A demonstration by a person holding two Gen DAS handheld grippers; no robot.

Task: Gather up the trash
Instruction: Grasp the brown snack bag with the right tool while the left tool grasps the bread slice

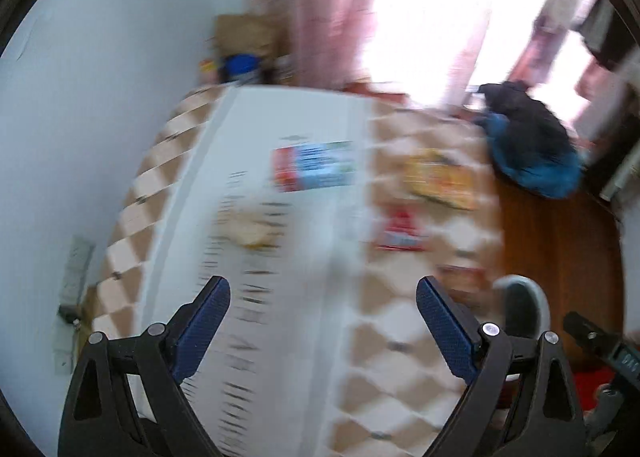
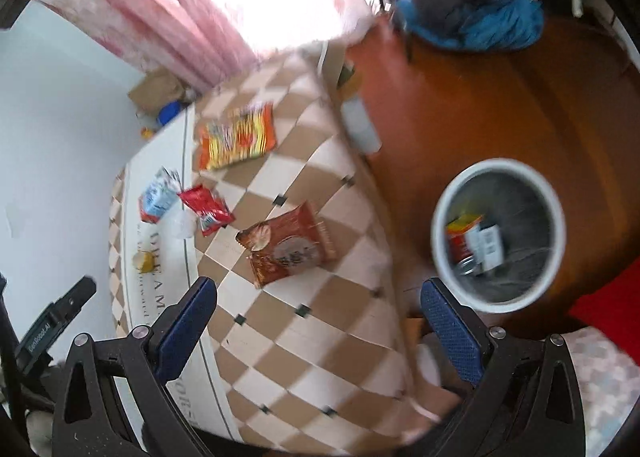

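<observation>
Checkered brown and cream cloth covers the table (image 2: 304, 297), with a white printed runner (image 2: 160, 185) along its far side by the wall. Trash lies scattered on it: a brown snack bag (image 2: 288, 243) near the middle, a red wrapper (image 2: 206, 209) just beyond it touching a blue and white packet (image 2: 156, 199) on the runner, an orange and yellow noodle packet (image 2: 238, 137) toward the curtain end, and a small yellow lump (image 2: 143, 260) on the runner. On the wooden floor beside the table's edge stands a white bin (image 2: 500, 235) with a few packets already inside. The right gripper (image 2: 318, 321) hangs above the table edge, jaws wide and empty. The left gripper (image 1: 322, 317) hangs over the runner, jaws also wide and empty; its view is badly blurred.
</observation>
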